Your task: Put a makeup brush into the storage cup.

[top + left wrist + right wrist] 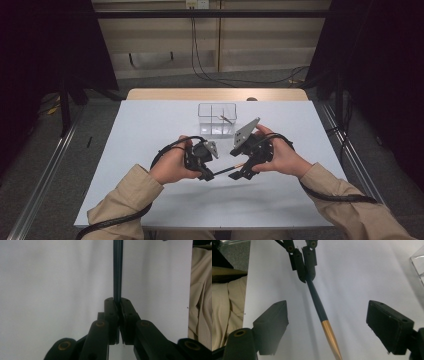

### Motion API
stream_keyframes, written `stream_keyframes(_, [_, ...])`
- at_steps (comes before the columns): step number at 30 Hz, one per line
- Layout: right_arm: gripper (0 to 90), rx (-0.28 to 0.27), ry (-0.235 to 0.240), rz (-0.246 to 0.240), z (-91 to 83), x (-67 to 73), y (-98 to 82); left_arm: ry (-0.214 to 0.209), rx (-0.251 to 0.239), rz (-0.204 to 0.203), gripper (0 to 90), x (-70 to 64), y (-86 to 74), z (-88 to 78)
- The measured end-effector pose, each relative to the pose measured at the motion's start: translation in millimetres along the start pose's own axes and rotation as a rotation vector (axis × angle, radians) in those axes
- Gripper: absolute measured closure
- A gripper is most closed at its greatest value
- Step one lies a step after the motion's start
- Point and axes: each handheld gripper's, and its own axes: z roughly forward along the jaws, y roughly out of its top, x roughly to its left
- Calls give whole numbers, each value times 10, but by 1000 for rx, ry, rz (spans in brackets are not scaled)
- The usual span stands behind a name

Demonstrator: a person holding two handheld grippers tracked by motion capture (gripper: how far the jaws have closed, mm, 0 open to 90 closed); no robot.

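Dark-blue with a gold end, the pen [319,307] is clamped at one end by your left gripper [117,302], its pads pressed tight on it. Your right gripper [327,320] stands wide, the gold end between its pads, touching neither.
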Motion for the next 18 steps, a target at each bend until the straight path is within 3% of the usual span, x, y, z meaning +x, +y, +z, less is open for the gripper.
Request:
stream_keyframes(7, [143, -63, -9, 32, -30, -20, -44, 8, -14, -5, 855, 7, -27, -26])
stream_keyframes(11, [139, -153, -9, 54, -52, -39, -91, 8, -28, -14, 855, -1, -41, -23])
stream_keyframes(12, [139, -153, -9, 54, -52, -39, -91, 8, -23, -12, 855, 2, -44, -29])
stream_keyframes(13, [134, -196, -14, 64, -58, -49, -122, 8, -25, -11, 855, 9, -54, -35])
stream_keyframes(18, [134, -307, -17, 109, -100, -56, -187, 12, -32, -22, 855, 9, -75, -40])
